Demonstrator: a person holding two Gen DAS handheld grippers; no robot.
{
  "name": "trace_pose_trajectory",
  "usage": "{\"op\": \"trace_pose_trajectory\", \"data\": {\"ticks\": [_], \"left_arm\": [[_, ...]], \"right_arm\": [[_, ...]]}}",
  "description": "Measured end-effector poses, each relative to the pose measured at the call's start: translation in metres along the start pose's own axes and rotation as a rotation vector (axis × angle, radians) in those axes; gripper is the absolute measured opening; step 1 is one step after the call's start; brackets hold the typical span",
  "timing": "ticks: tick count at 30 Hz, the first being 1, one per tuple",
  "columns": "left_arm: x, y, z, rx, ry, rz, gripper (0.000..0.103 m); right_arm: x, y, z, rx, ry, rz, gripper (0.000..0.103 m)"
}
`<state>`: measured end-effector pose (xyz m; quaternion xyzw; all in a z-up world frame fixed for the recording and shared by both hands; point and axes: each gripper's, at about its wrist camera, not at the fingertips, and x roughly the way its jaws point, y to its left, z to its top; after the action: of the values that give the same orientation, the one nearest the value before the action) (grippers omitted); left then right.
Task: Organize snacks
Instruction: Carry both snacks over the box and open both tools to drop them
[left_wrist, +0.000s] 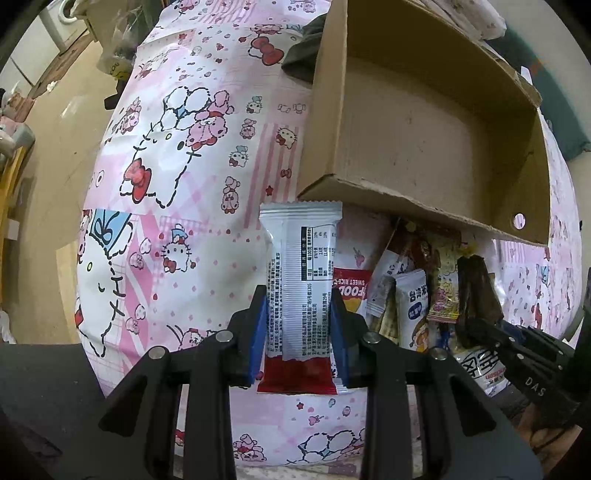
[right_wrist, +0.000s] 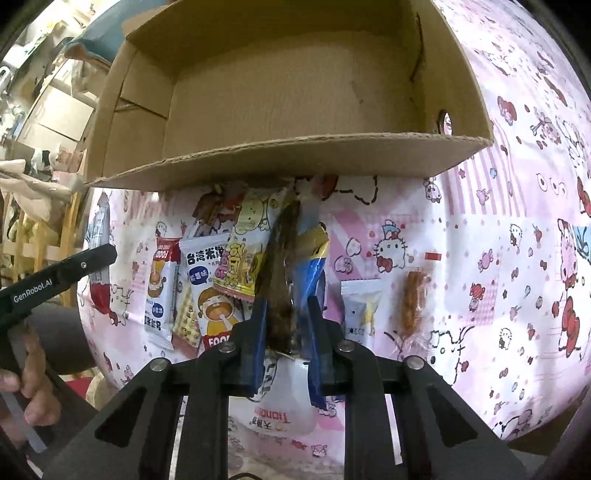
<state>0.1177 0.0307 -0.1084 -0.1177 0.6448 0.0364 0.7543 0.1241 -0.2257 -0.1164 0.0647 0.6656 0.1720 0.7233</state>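
Note:
My left gripper (left_wrist: 298, 295) is shut on a long white and red snack packet (left_wrist: 301, 280), held upright above the pink cartoon tablecloth (left_wrist: 177, 221), just left of the open cardboard box (left_wrist: 424, 122). My right gripper (right_wrist: 285, 306) is shut on a dark brown snack stick (right_wrist: 282, 280), held over the pile of snack packets (right_wrist: 207, 280) in front of the box (right_wrist: 288, 88). The right gripper also shows in the left wrist view (left_wrist: 480, 325), holding the brown stick (left_wrist: 476, 291). The box looks empty inside.
A small white packet (right_wrist: 360, 310) and an orange snack in clear wrap (right_wrist: 412, 306) lie apart to the right of the pile. A white pouch (right_wrist: 284, 406) lies under my right gripper. Floor and furniture show beyond the table's left edge (left_wrist: 44, 166).

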Motion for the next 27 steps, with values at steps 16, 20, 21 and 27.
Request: {"op": "trace_pose_trajectory", "data": {"ticks": [16,20,21,27], "left_arm": [[-0.017,0.005,-0.003,-0.026,-0.029,-0.016,0.027],[-0.039,0.009,0.002,-0.047,-0.080,-0.038,0.027],[-0.045,0.008,0.004,-0.046,-0.095,-0.045,0.027],[-0.086,-0.017,0.038,0.019,-0.184,-0.102,0.027]], "right_arm": [[-0.078,-0.022,-0.032,0.156,-0.199,0.251,0.014],[-0.105,-0.026,-0.030,0.155,-0.277,0.336,0.014],[-0.113,-0.026,-0.028,0.152,-0.300,0.353,0.014],[-0.153,-0.027,0.003,0.127,-0.446,0.383,0.014]]}}
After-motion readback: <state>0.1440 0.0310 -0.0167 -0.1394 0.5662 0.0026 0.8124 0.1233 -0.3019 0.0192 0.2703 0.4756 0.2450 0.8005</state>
